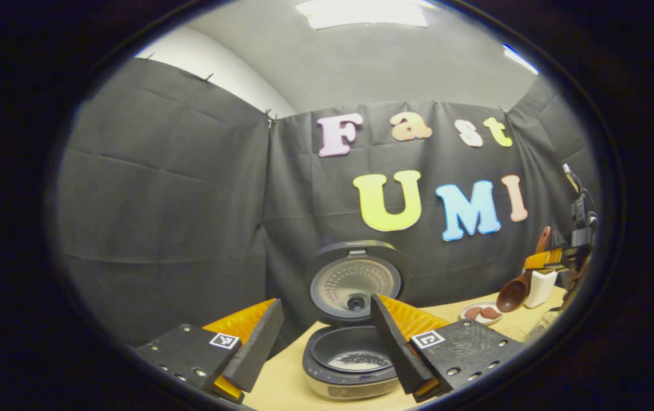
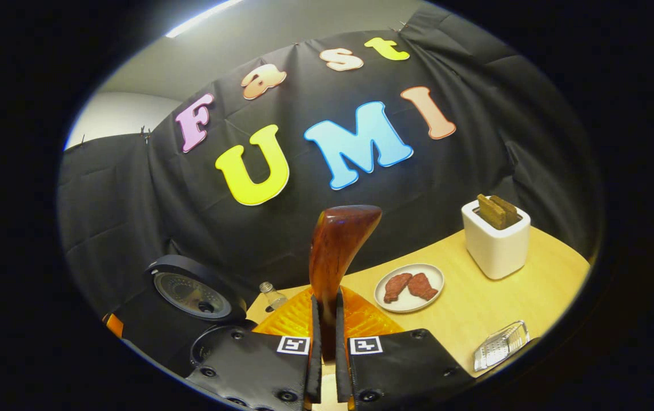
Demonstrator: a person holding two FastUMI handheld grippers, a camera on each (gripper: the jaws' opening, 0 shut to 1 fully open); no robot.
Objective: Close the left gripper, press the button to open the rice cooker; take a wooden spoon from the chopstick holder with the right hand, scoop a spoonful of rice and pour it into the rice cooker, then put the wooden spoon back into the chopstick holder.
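Two grippers in play. Left gripper point(image 1: 321, 337) hung above the table point(image 1: 281, 382) w/ fingers wide apart, nothing between them; rice cooker point(image 1: 352, 365) sat right ahead between the fingertips, lid point(image 1: 355, 282) swung up & standing open, some white rice visible at the bottom of the inner pot.

Right gripper point(image 2: 325, 337) had its fingers pressed together on the handle of the wooden spoon point(image 2: 335, 251), which stood nearly upright in the right gripper view, bowl end up. In the left gripper view the same spoon point(image 1: 514, 294) showed at far right, held in the air, bowl tilted down, just beside the white chopstick holder point(image 1: 541, 288).

Chopstick holder point(image 2: 495, 242) stood on the table's far right w/ a couple of brown utensils sticking out. Plate point(image 2: 409, 288) w/ two reddish pieces lay between spoon & holder. Small clear bottle point(image 2: 272, 295) stood near the cooker's lid point(image 2: 192, 294); a clear ridged container point(image 2: 501, 345) lay near the table's front edge.
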